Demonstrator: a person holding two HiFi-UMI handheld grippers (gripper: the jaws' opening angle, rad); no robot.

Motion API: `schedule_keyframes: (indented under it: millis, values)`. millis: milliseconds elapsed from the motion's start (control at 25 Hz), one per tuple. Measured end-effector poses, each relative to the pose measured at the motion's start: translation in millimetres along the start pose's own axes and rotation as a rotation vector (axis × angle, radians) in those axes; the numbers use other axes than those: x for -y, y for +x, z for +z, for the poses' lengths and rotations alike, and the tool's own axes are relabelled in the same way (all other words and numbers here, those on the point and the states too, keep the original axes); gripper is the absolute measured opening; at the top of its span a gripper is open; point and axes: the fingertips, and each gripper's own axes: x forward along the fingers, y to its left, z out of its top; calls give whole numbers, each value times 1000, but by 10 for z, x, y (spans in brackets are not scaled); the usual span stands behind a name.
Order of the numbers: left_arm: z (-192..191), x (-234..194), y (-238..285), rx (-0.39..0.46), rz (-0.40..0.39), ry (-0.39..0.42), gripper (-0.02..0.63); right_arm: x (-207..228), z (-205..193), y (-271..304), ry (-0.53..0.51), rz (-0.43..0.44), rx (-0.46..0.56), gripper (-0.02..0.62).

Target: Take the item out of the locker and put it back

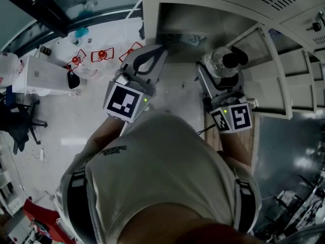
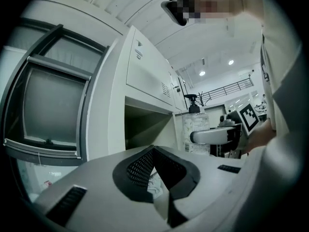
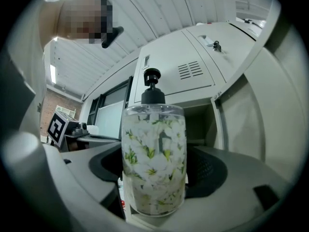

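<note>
Three views, one locker (image 1: pixel 213 22)
The open locker is seen steeply from above in the head view and faced level, from close by, in both gripper views.

- Left gripper (image 1: pixel 156 51): grey shell, black ribbed pads.
- Left cube (image 1: pixel 123 101): black-and-white square markers, with a green light beside it.
- Right gripper (image 1: pixel 222 67): same grey build.
- Right cube (image 1: pixel 234 118): same markers and green light.
- Cable (image 1: pixel 202 131): thin and dark.
- T-shirt (image 1: pixel 162 166): white, with small dark print on the sleeve.
- Straps (image 1: pixel 77 184): dark, one over each shoulder.
</note>
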Motion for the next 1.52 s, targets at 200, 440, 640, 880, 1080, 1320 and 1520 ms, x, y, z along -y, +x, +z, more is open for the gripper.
schedule_keyframes:
  millis: [200,440,640,880,1080,1320,1520]
  values:
    - [72,-37,117,10,15,15,12,157,73,202,-37,-18,26,365]
    - [209,-106,202,42,26,26,12,299,70,470,-61,-27,34,365]
    - [237,-128,312,49,25,25,12,343,-43,675,-60,-8,13,365]
    - [204,-133,411,45,21,15,12,405,-226,854,-50,3,-20,365]
    - [140,-135,473,34,15,0,12,449,-267,996,-30,7,-28,365]
    - [46,-102,555,36,3,16,12,486,-267,1177,-27,5,-33,365]
    - [-50,-54,630,19,-12,15,12,515,-280,1355,-30,12,-53,365]
